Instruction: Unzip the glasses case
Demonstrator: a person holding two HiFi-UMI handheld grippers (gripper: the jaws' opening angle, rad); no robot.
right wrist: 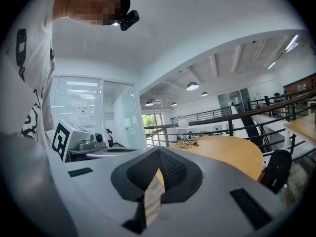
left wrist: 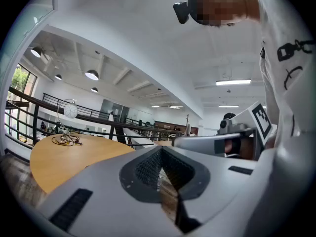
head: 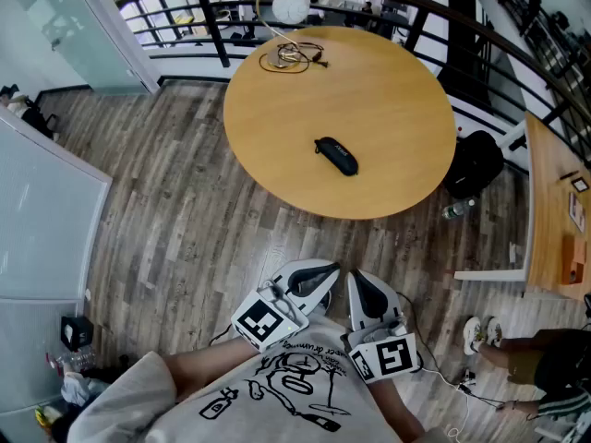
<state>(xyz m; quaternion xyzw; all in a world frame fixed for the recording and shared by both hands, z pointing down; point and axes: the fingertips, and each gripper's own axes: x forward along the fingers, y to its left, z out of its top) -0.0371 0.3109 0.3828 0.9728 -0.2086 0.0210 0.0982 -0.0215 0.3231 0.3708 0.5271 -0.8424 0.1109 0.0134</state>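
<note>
left tool [head: 312, 282] and right tool [head: 367, 295] pressed together, empty; glasses case [head: 335, 156] likely light, stiff: pin body, pinch zip pull

One glasses case [head: 336, 156], one round table [head: 369, 90], two claws [head: 317, 272] [head: 358, 284], one backpack [head: 473, 162]

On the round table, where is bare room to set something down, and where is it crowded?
The round table is mostly bare: the wide right part between the glasses case and the right rim, and the left part between the case and the left rim. Only the far edge is crowded, with coiled cables and a white globe lamp.
</note>
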